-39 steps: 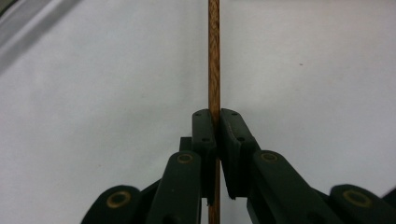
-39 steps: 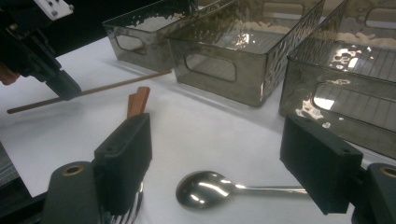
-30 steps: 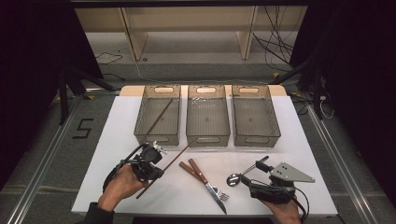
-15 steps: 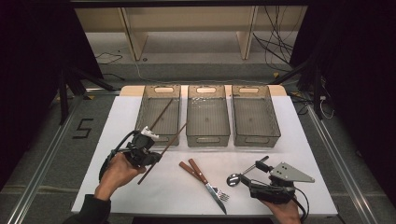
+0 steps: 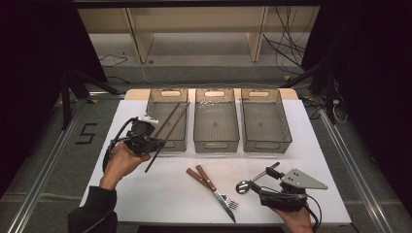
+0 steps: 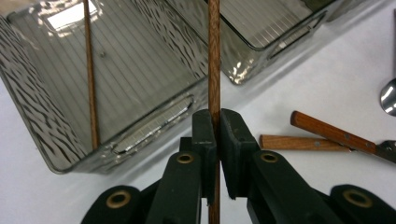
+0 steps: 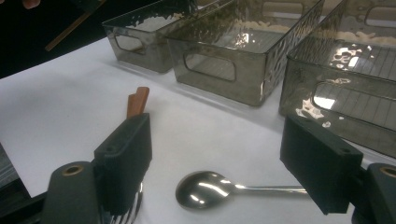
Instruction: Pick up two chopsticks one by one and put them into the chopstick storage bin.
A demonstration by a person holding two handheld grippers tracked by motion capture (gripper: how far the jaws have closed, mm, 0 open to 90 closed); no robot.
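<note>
Step in hand: sorting cutlery into bins; a chopstick is being carried to the left bin.
Left gripper (image 5: 156,143): fingers (image 6: 205,140) clamped on the held chopstick (image 5: 167,137), gripping it partway along its length, near the table's left edge.
Held chopstick: slanted in the high view, its upper end over the left bin (image 5: 158,104), its lower end hanging past the bin's near wall over the table (image 5: 145,194); not yet inside.
Second chopstick (image 6: 90,74): already lying in the left bin, leaning along its length.
Right gripper (image 5: 265,187): fingers apart, resting low near the table's near-right corner with the spoon (image 7: 205,189) on the table between them, not gripped.
Other cutlery: a fork (image 5: 224,196) and a knife (image 5: 212,191) with wooden handles lie crossed near the middle of the table's near edge.
Middle bin (image 5: 216,141) and right bin (image 5: 266,141): nothing seen in them.
Doing it well: I judge the stick should be turned in line with the bin's long side, next to the one lying there, and its lower end lifted clear of the near wall before release.
Risk: let go while slanted, it could catch on the rim and tip back out onto the table.
Release: lower first, then part the fingers.
</note>
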